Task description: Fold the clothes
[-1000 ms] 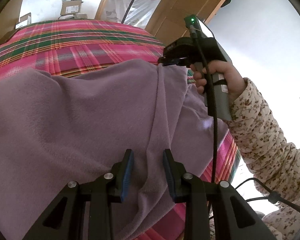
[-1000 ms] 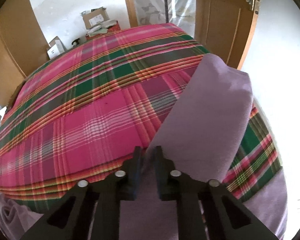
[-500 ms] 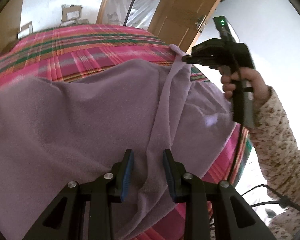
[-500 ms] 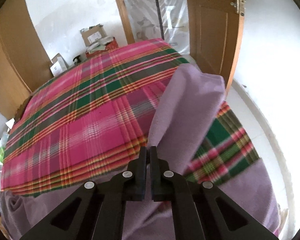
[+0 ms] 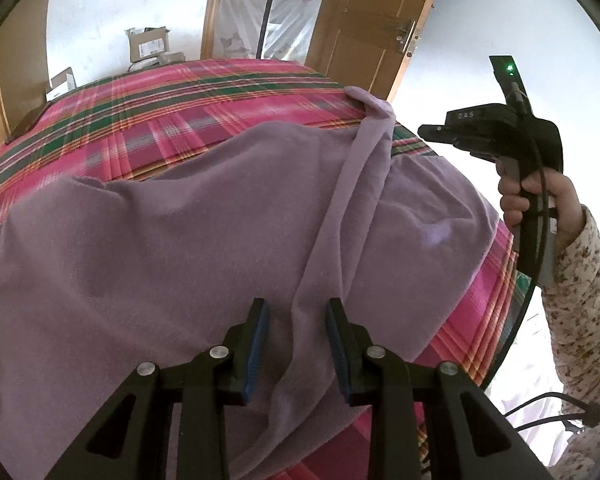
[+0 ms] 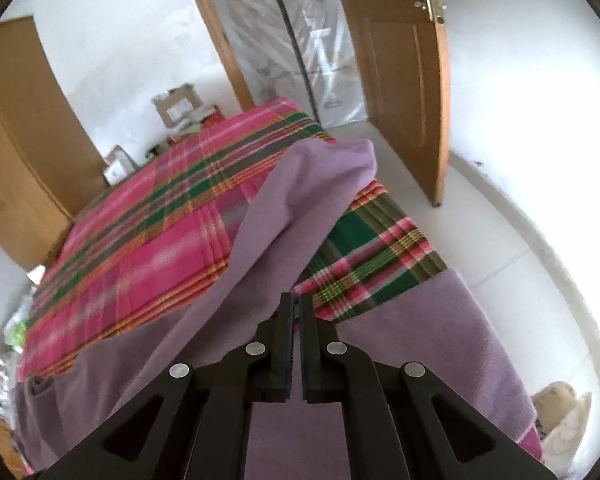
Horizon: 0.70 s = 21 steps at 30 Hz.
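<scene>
The lilac fleece garment [image 5: 148, 264] lies spread over a bed covered by a pink, green and orange plaid bedspread [image 5: 172, 120]. It covers the near part of the bed in both views. One long strip of the garment, a sleeve or a folded edge, runs away from the left tool [image 5: 294, 336] up to the far right corner of the bed, where its end [image 5: 374, 106] lies on the plaid.

Left tool: its two blue-padded fingers [image 5: 256, 344] stand apart over the fleece, with a raised ridge of cloth between them. The pads do not press on the ridge, so this tool is released.

Right tool [image 6: 295, 332]: its jaws are clenched, with almost no gap between the fingers. Fleece rises in a slack band from just ahead of the fingertips to the far corner. Whether cloth is pinched between the tips cannot be told from its own view. In the left wrist view, this tool [image 5: 440, 133] is in the air to the right of the bed, apart from the garment. A hand [image 5: 540, 200] in a flower-print sleeve [image 5: 580, 304] carries it.

Beyond the bed are a wooden door [image 6: 404, 80] standing open and cardboard boxes [image 6: 176, 106] by a white wall.
</scene>
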Tool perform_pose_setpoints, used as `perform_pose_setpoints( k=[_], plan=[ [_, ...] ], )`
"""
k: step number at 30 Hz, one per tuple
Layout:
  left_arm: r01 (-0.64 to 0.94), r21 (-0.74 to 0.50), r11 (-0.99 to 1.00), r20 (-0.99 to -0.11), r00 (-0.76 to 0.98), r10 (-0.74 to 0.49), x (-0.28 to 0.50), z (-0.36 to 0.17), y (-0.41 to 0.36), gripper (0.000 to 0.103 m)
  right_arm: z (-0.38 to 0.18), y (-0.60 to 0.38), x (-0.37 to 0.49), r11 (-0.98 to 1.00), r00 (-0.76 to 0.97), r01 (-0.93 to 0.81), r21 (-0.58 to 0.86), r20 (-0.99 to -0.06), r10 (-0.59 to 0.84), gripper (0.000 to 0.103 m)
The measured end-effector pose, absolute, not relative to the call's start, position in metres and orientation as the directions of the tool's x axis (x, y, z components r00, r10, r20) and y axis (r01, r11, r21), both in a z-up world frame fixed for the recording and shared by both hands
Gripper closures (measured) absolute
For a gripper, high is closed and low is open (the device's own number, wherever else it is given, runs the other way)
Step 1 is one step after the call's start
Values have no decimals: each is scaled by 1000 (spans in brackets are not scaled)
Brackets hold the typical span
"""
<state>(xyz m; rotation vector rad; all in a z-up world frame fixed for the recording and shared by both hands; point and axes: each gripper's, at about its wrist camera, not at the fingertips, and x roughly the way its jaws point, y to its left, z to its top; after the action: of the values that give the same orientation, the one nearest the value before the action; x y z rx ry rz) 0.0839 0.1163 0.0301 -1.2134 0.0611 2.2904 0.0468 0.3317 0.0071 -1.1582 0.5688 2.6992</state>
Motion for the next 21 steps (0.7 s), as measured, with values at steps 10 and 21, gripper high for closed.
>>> perform_pose_setpoints(
  k=[10,21],
  plan=[
    [-479,-189,-857,-782,-454,426,85,29,121,72,4,322,15,-898,-681,-184,400,-710,-177,73],
    [-476,-185,-860,-788,-450,419,80,29,124,72,-12,317,-20,-896,-635,-208,392,-751,-181,74]
  ],
)
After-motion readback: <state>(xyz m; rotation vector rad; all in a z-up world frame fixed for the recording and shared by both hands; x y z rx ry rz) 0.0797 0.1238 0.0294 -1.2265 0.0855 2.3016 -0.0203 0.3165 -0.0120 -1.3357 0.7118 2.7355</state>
